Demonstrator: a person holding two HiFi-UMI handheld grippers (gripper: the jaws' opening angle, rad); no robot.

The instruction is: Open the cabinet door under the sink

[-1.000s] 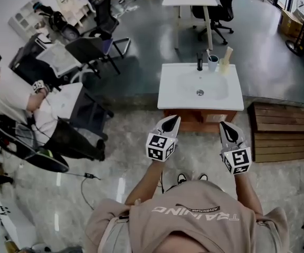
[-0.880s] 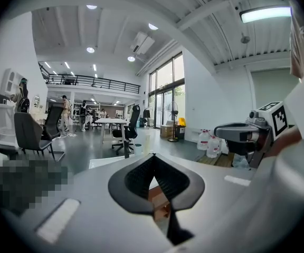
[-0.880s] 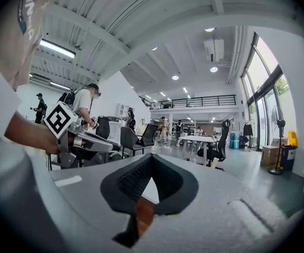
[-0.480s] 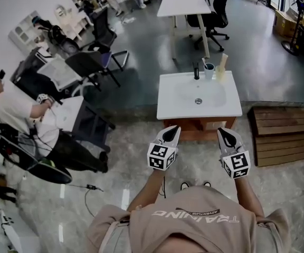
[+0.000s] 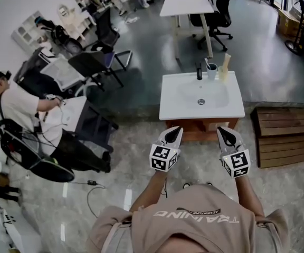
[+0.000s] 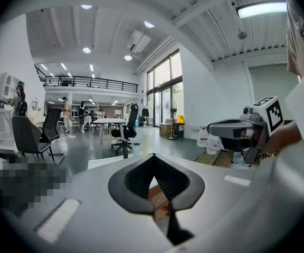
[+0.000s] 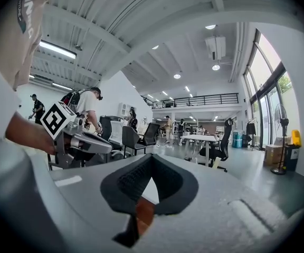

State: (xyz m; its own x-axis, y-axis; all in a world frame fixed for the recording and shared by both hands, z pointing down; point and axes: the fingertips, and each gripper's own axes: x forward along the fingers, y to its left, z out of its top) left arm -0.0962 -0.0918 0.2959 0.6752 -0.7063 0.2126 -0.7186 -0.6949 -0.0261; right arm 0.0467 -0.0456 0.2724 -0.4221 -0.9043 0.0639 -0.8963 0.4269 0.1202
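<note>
A white sink (image 5: 201, 95) tops a brown wooden cabinet (image 5: 199, 126), whose front shows as a narrow strip below the basin; its door looks closed. My left gripper (image 5: 172, 133) and right gripper (image 5: 227, 135) hang side by side just before that front, apart from it, both shut and empty. In the left gripper view the shut left gripper (image 6: 153, 157) frames a sliver of the brown cabinet (image 6: 160, 202). The right gripper view shows the shut right gripper (image 7: 151, 157) with the cabinet (image 7: 144, 212) behind.
A black faucet (image 5: 198, 70), a cup (image 5: 211, 70) and a pale bottle (image 5: 225, 65) stand at the sink's back edge. A wooden pallet (image 5: 286, 136) lies to the right. A seated person (image 5: 20, 115), office chairs (image 5: 96, 62) and a floor cable (image 5: 91, 186) are at the left.
The head view has shifted slightly, so sink and grippers sit a little lower in frame. Both grippers stay shut before the cabinet. The seated person at the left has moved an arm.
</note>
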